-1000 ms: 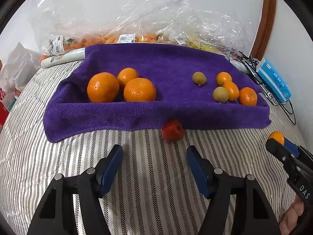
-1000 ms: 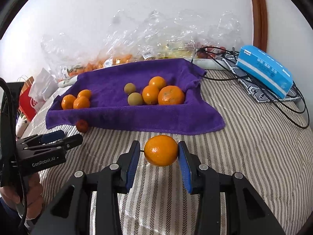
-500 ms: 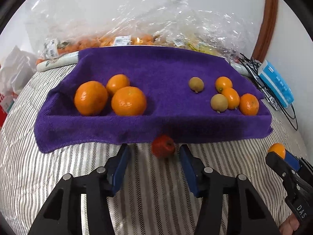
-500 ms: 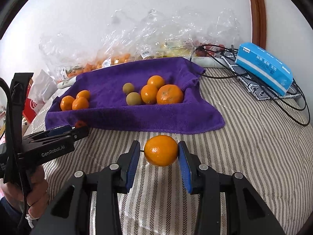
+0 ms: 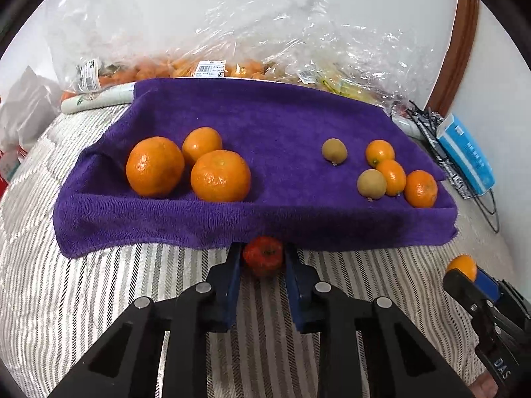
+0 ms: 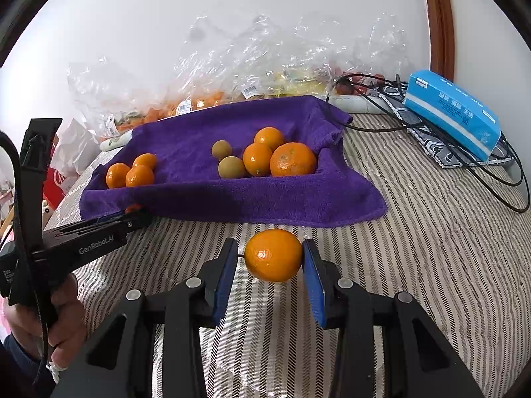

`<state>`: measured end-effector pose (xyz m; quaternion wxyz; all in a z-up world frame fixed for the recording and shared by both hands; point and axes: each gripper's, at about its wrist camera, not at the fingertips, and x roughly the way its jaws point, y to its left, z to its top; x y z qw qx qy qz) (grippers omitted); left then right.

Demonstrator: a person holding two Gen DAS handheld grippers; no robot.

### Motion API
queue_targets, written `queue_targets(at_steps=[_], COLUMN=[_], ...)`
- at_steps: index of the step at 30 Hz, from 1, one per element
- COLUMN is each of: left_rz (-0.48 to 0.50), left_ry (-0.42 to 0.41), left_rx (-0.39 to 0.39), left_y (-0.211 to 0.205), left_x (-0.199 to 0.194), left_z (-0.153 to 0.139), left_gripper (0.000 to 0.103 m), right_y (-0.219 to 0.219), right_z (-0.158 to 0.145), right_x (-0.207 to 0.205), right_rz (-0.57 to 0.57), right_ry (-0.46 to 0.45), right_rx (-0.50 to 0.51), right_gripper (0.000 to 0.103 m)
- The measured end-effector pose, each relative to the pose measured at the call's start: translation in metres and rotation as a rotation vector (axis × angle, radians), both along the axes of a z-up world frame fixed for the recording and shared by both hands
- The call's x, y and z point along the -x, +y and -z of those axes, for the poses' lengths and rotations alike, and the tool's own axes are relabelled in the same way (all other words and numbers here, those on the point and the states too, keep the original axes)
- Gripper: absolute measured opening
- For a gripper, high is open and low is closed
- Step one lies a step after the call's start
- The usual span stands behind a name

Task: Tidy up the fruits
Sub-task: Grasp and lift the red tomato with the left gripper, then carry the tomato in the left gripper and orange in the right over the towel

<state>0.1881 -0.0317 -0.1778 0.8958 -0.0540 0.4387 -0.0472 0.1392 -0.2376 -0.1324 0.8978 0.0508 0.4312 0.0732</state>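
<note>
A small red fruit (image 5: 264,254) lies on the striped cover at the front edge of the purple towel (image 5: 265,126). My left gripper (image 5: 262,258) is closed around it, both pads against its sides. Three oranges (image 5: 219,175) sit on the towel's left. Small oranges and two brown-green fruits (image 5: 371,183) sit on its right. My right gripper (image 6: 270,257) is shut on an orange (image 6: 272,254) and holds it above the cover, in front of the towel (image 6: 232,195). The left gripper also shows in the right wrist view (image 6: 132,214).
Clear plastic bags of fruit (image 5: 232,63) lie against the wall behind the towel. A blue tissue pack (image 6: 451,112) and black cables (image 6: 464,165) lie at the right. A red and white bag (image 6: 56,179) stands at the left edge of the bed.
My left gripper has moved forward to the red fruit and its jaws have closed onto it. The right gripper has held the orange nearly still.
</note>
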Motion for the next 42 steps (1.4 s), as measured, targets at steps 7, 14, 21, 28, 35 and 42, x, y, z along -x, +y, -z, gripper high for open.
queue_targets(at_steps=[7,14,21,28,35,42], left_rz=[0.019,0.025,0.014,-0.023,-0.033,-0.027], left_ry=[-0.003,-0.023,-0.028,-0.059,-0.112,-0.132], left_rx=[0.104,0.114,0.078,0.046,0.054,0.064], left_y=[0.015,0.023,0.037,0.055,0.06,0.055], left_x=[0.015,0.032,0.042,0.037,0.021,-0.004], left_z=[-0.012,-0.03,-0.052,-0.079,-0.103,-0.11], left_gripper=[0.024,0.024,0.024,0.024,0.024,0.024], right_y=[0.0,-0.002,-0.004,0.007,0.018,0.027], right_z=[0.0,-0.001,-0.006,-0.042,-0.077,-0.089], right_x=[0.002,0.002,0.004,-0.004,-0.023,-0.052], right_rz=[-0.006,0.009,0.025,0.007,-0.022,-0.027], right_ry=[-0.007,-0.013,-0.028,-0.072,-0.147,-0.172], right_rx=[-0.007,-0.007,0.009,0.054,0.082,0.053], right_gripper=[0.039,0.039,0.039,0.039,0.039,0.039])
